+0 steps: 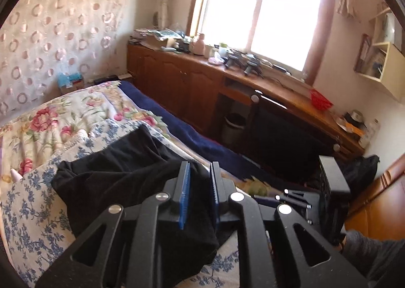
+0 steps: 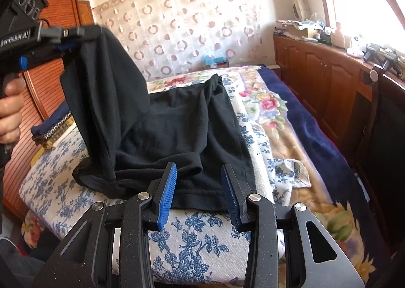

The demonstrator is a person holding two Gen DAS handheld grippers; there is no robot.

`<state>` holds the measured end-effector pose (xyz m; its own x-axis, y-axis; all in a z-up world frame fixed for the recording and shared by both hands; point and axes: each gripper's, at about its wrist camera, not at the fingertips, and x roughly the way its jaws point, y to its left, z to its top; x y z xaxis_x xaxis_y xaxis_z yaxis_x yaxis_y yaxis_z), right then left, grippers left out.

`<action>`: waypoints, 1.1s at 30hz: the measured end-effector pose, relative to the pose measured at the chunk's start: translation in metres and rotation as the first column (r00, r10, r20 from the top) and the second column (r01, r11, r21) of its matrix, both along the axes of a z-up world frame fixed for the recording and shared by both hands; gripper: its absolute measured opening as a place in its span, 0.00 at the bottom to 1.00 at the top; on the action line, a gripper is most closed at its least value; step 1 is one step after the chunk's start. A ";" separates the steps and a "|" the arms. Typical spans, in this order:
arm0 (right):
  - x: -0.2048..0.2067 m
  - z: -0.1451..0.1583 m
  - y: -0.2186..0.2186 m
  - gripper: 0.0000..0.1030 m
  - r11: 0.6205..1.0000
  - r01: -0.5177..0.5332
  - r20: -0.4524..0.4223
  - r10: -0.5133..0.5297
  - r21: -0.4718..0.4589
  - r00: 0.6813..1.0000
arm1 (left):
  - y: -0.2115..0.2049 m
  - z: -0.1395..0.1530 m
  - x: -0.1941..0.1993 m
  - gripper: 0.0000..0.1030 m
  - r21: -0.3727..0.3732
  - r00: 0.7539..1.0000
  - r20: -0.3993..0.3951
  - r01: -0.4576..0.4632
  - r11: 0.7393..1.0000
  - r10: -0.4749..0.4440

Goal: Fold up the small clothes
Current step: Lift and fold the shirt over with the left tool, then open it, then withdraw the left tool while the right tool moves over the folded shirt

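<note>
Mid-fold: the left gripper (image 2: 76, 40), jaws clamped on the black garment (image 2: 182, 131), lifts one side off the bed (image 2: 192, 237); next that side wants carrying across, while the right gripper (image 2: 198, 194) hovers at the near hem, jaws apart.

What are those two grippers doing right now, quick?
Left gripper: closed on a lifted part of the black garment.
Right gripper: open, holding nothing.

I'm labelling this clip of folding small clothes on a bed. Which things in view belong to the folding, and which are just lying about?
Part of the job:
- black garment, one end lifted
- left gripper, holding that lifted end
- right gripper, open, over the near hem
- blue floral cloth under the garment

Lying about:
- red basket
- waste bin
- navy blanket
- blue box
</note>
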<state>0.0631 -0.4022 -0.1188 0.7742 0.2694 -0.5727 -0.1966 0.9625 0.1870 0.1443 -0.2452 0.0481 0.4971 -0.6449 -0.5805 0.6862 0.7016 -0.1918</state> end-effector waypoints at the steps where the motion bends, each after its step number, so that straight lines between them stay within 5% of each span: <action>1: 0.000 0.001 0.000 0.35 1.000 0.000 0.001 0.000 -0.002 1.000 | -0.001 0.000 -0.002 0.27 0.007 1.000 0.010 0.001 1.000 -0.001; 2: 0.000 0.001 0.001 0.35 1.000 0.000 0.002 0.000 -0.004 1.000 | 0.000 0.000 -0.004 0.38 0.017 1.000 0.028 0.000 1.000 -0.001; 6: 0.000 0.004 0.003 0.35 1.000 -0.003 0.005 0.003 -0.014 1.000 | 0.012 0.001 -0.012 0.45 0.030 0.998 0.054 -0.025 0.999 0.023; 33: 0.052 0.030 0.094 0.36 0.978 -0.179 0.009 0.181 -0.109 0.983 | 0.180 -0.079 -0.056 0.45 0.057 0.926 -0.002 -0.376 0.925 0.377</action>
<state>0.1155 -0.3083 -0.0887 0.7299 0.3428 -0.5914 -0.3707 0.9254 0.0790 0.0887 -0.0652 -0.0314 0.6894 -0.3785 -0.6177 0.3670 0.9176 -0.1527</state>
